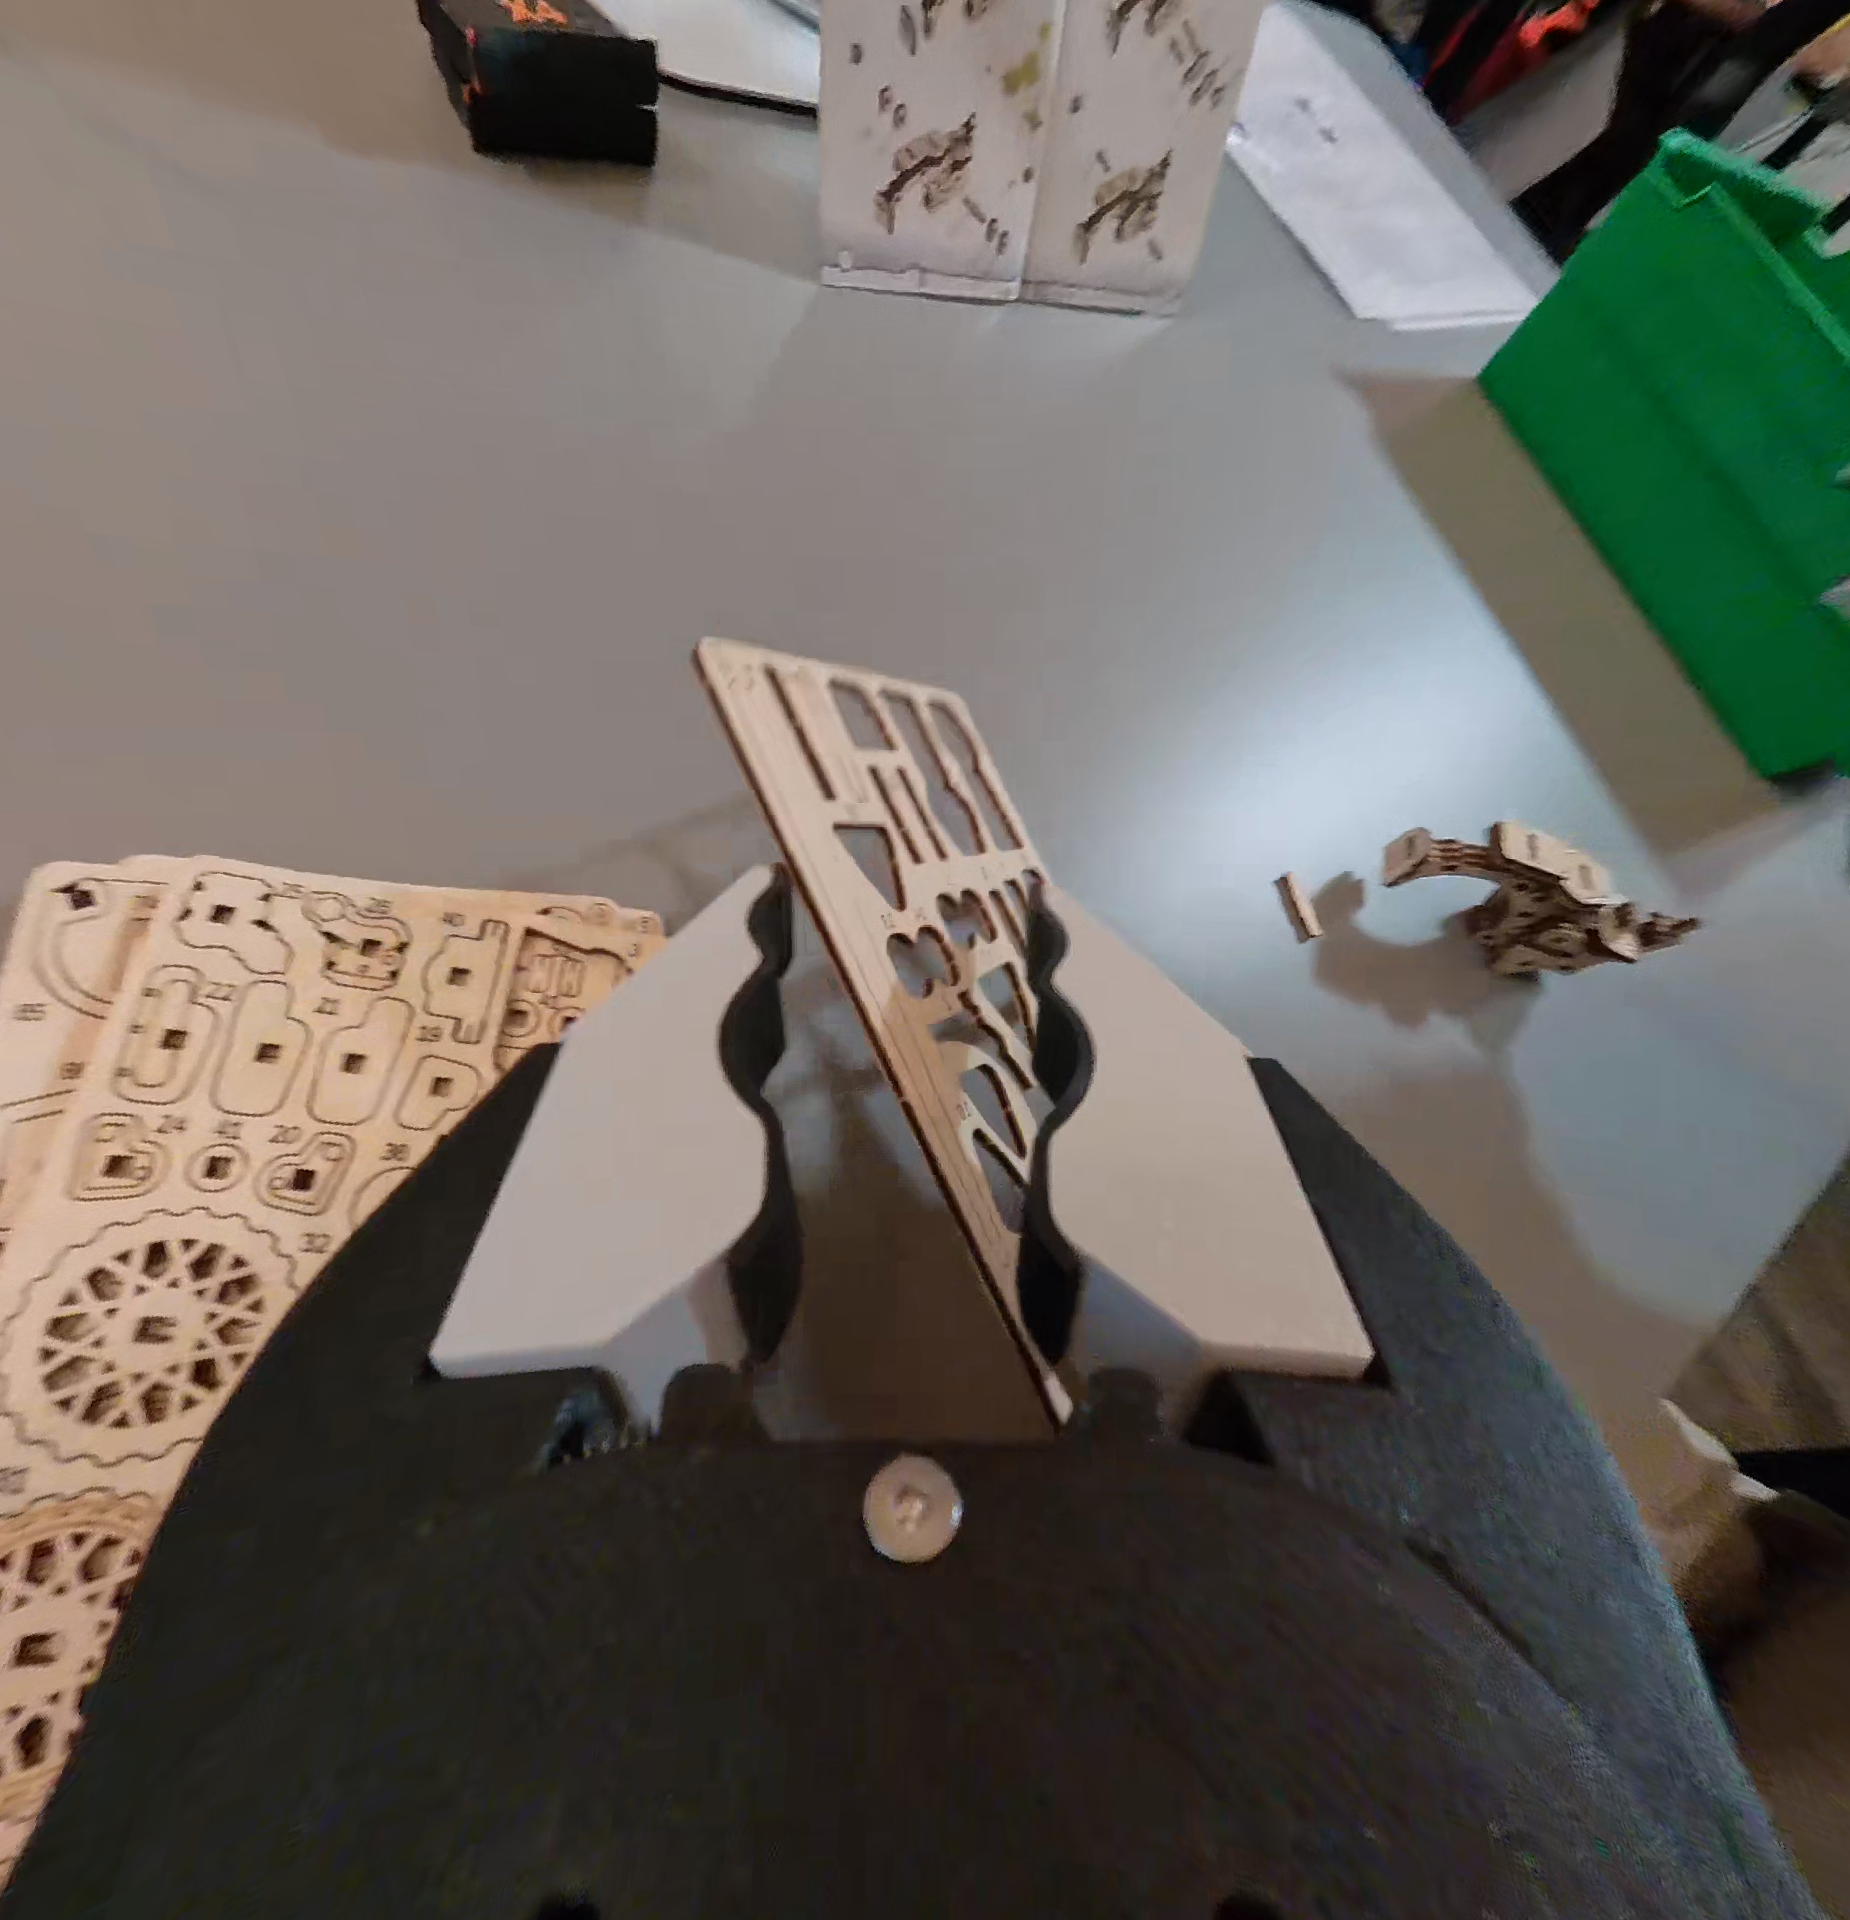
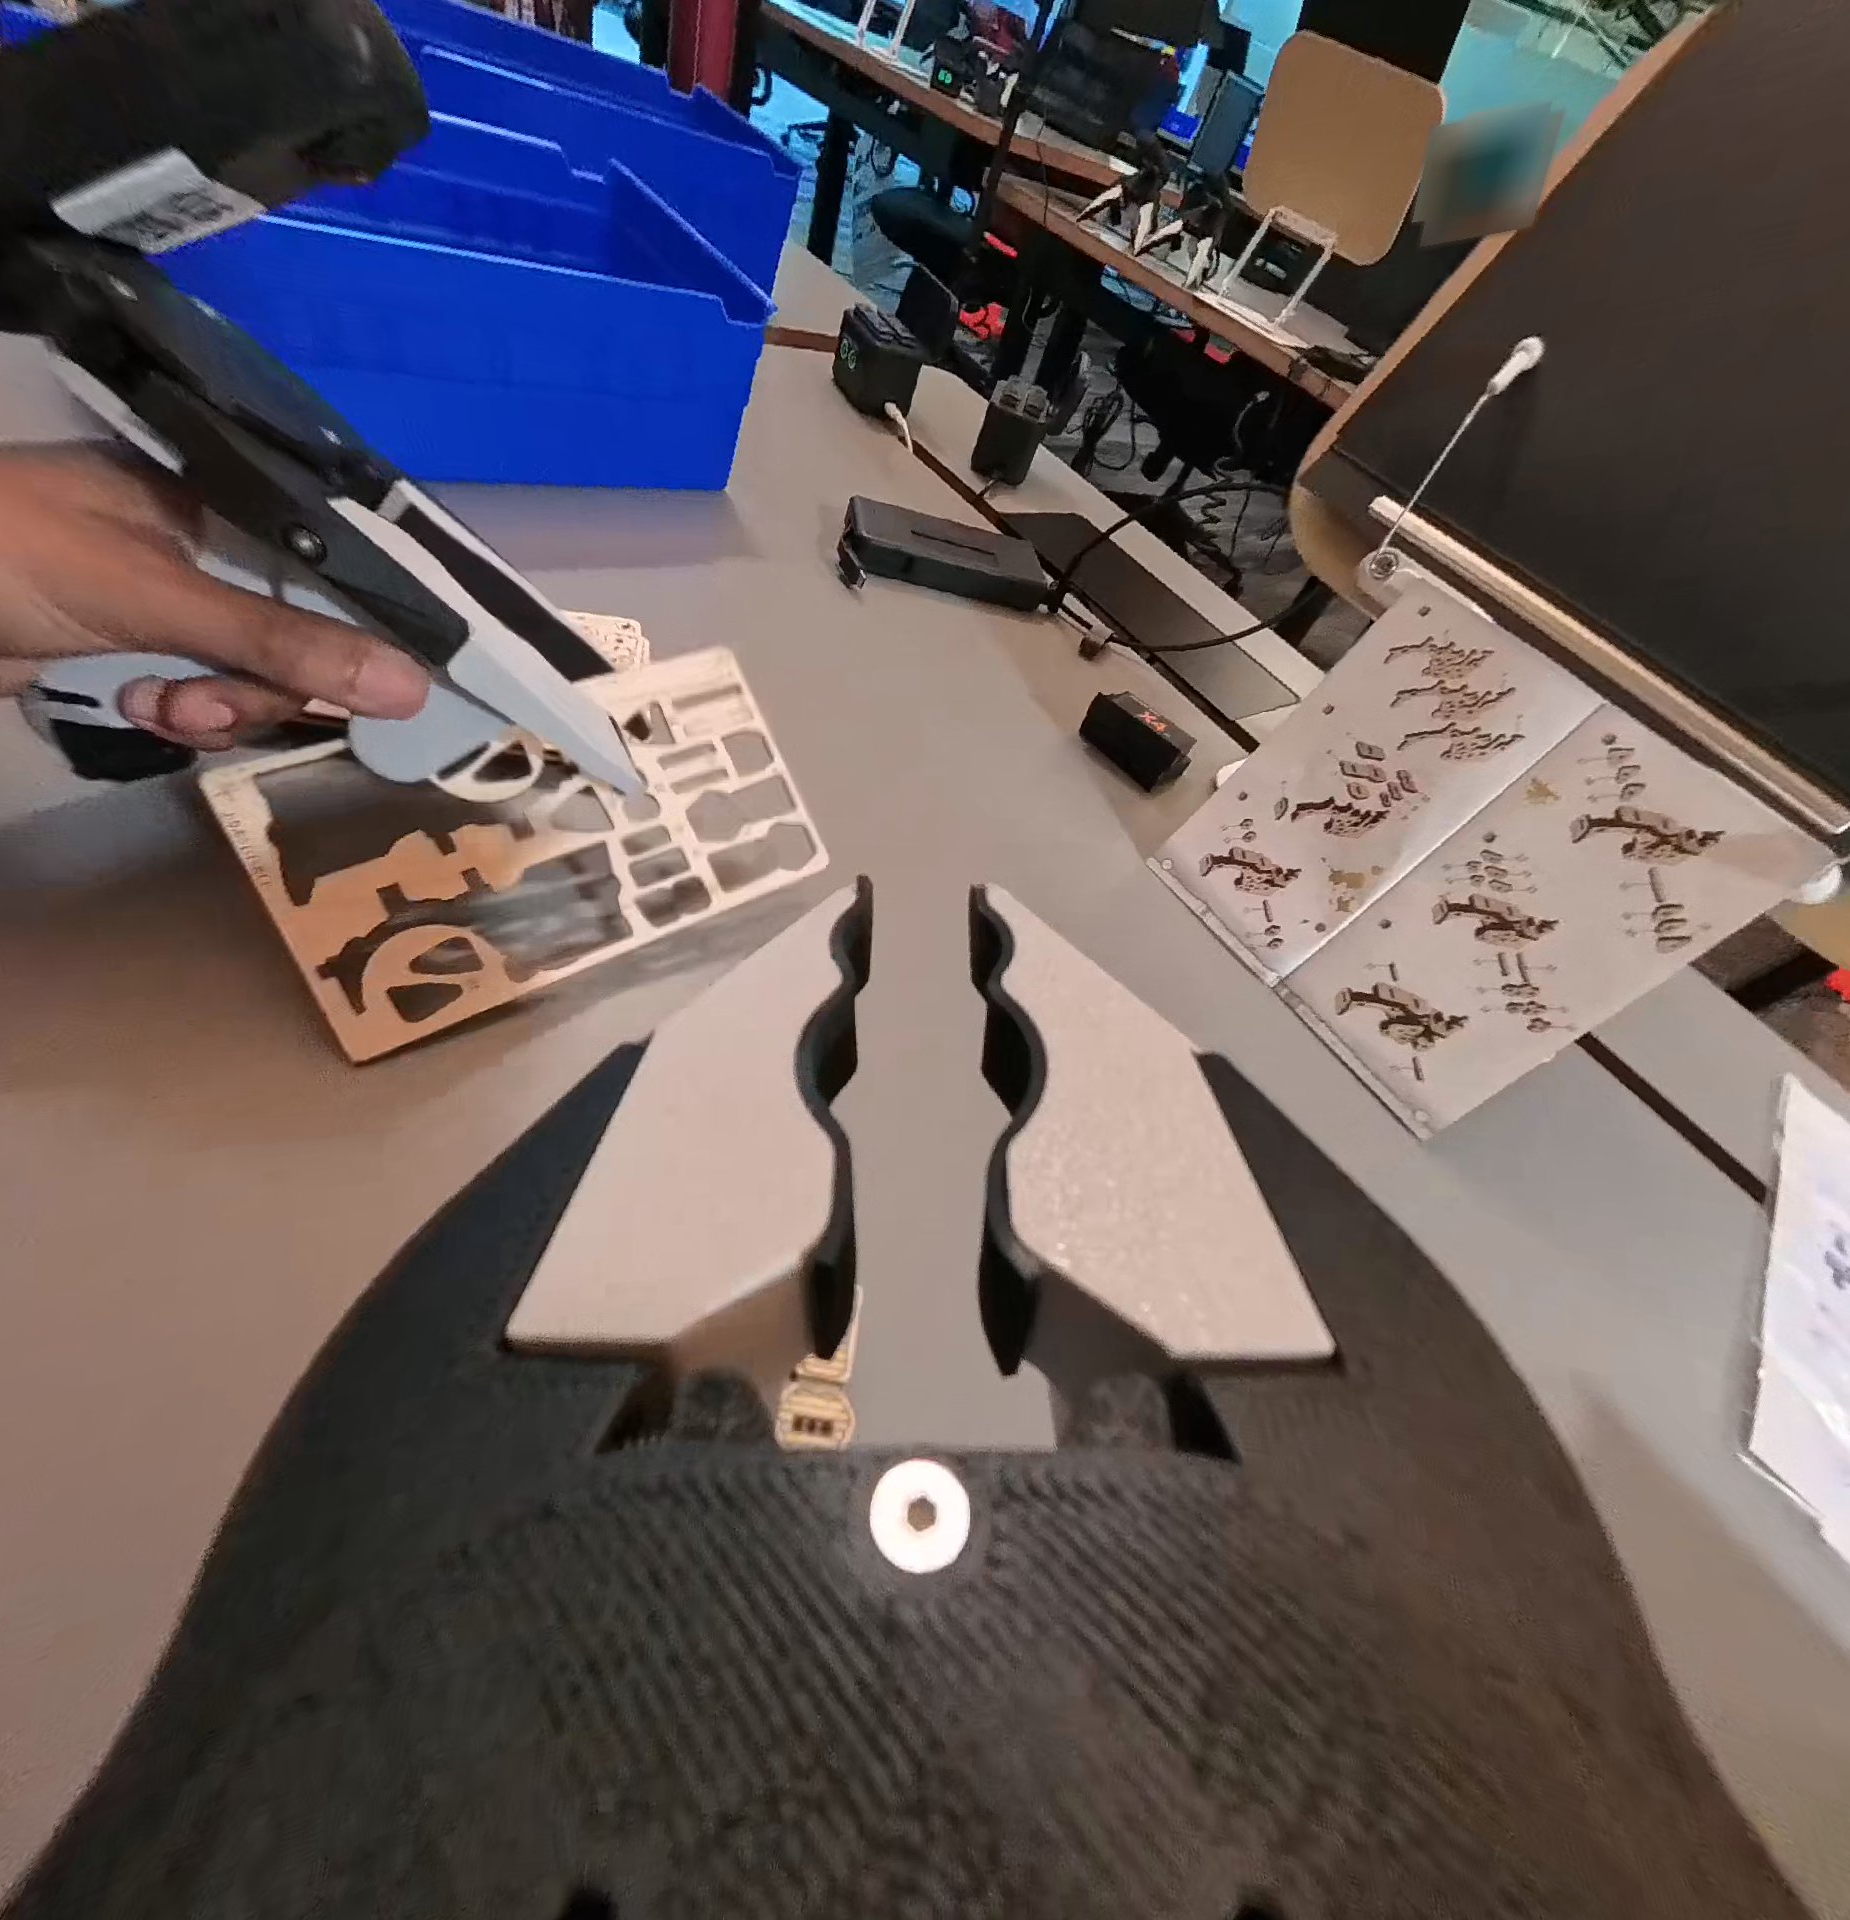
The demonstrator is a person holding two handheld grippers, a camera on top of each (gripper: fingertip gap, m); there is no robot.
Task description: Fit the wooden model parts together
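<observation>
The grey wedge-shaped fingers [image 1: 630,1122] of the left gripper [image 1: 905,935] stand apart, with a thin pale laser-cut wooden sheet full of empty cut-outs [image 1: 900,831] running between them on a slant; it touches the right pad, but whether it is truly clamped I cannot tell. Its long axis points forward and away from the palm, one edge tipped up off the grey tabletop [image 1: 381,520]. To the left lies a stack of uncut wooden part sheets with wheel patterns [image 1: 225,1091]. Well to the right sit a small loose wooden tab [image 1: 1297,906] and a partly built wooden model piece [image 1: 1523,904], just beside each other.

The right gripper [image 2: 919,904] hangs with its fingers [image 2: 1108,1122] parted around nothing; a small wooden part [image 2: 817,1403] shows below, near its left finger root. The built piece lies nearer this right side, so I judge the right gripper is better placed to reach it.
</observation>
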